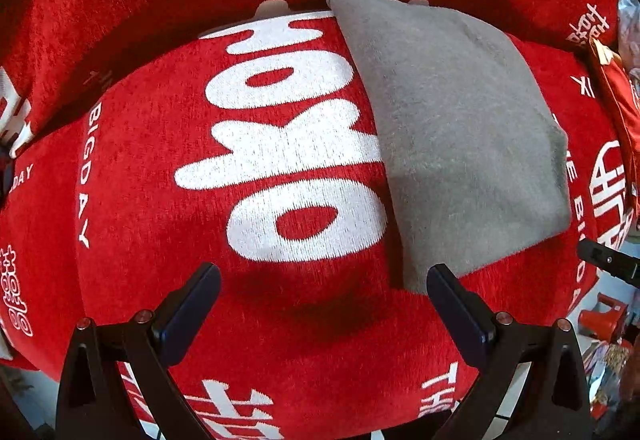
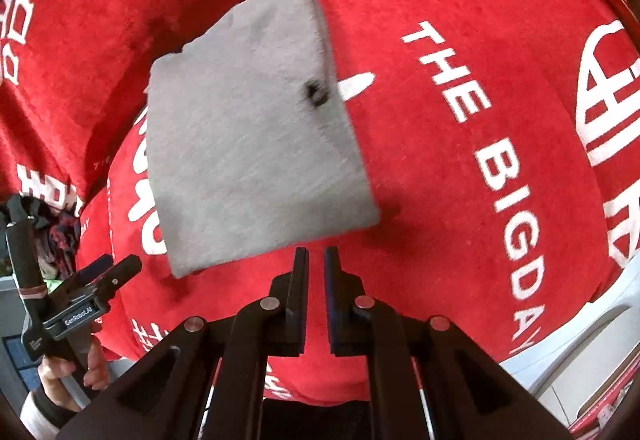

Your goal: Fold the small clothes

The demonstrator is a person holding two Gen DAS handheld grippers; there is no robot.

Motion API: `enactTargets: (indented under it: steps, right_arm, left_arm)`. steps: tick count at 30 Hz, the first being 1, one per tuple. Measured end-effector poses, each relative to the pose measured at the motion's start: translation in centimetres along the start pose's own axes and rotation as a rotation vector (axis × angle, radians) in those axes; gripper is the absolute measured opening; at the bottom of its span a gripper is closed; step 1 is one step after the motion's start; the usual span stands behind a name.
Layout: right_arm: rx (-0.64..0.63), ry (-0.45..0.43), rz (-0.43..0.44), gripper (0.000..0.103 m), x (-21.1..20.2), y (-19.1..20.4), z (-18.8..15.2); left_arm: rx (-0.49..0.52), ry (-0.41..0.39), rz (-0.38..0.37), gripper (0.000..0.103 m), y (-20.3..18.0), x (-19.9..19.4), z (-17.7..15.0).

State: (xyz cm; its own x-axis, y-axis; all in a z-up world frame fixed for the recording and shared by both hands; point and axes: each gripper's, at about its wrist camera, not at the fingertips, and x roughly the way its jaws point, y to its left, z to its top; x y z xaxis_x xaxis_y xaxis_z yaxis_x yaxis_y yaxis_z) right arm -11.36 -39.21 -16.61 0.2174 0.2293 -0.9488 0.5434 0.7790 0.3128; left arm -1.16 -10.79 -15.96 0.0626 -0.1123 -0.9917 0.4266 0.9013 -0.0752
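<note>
While we hovered over the red cover (image 1: 168,168), the folded grey cloth (image 2: 248,136) lay just ahead of our clenched, empty right gripper (image 2: 316,256), long axis pointing away, our released left gripper (image 1: 324,276) alongside.

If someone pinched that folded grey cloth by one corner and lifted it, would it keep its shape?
Probably not. The grey cloth looks like soft, fuzzy knit folded in layers, so it would likely droop and unfold. It seems light for its size. On the plush red blanket it would probably drag and bunch when pushed, not slide.
</note>
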Motion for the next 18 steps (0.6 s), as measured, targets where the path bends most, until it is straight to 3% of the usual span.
enactTargets:
  steps: [10, 12, 13, 18]
  right_arm:
    - [-0.023, -0.047, 0.035, 0.011, -0.1, 2.2, -0.4]
    - [-0.034, -0.047, 0.034, 0.035, -0.1, 2.3, 0.0]
    - [-0.038, -0.045, 0.036, 0.056, -0.1, 2.4, 0.4]
    - [-0.082, -0.04, 0.047, 0.06, -0.4, 2.0, 2.7]
  left_arm:
    - [-0.033, -0.06, -0.034, 0.103, 0.9, -0.9, 0.1]
    - [-0.049, -0.072, -0.043, 0.103, 1.0, -1.0, 0.4]
    - [-0.055, -0.073, -0.053, 0.103, 1.1, -1.0, 0.7]
    - [-0.117, -0.014, -0.067, 0.103, 1.2, 0.1, 2.9]
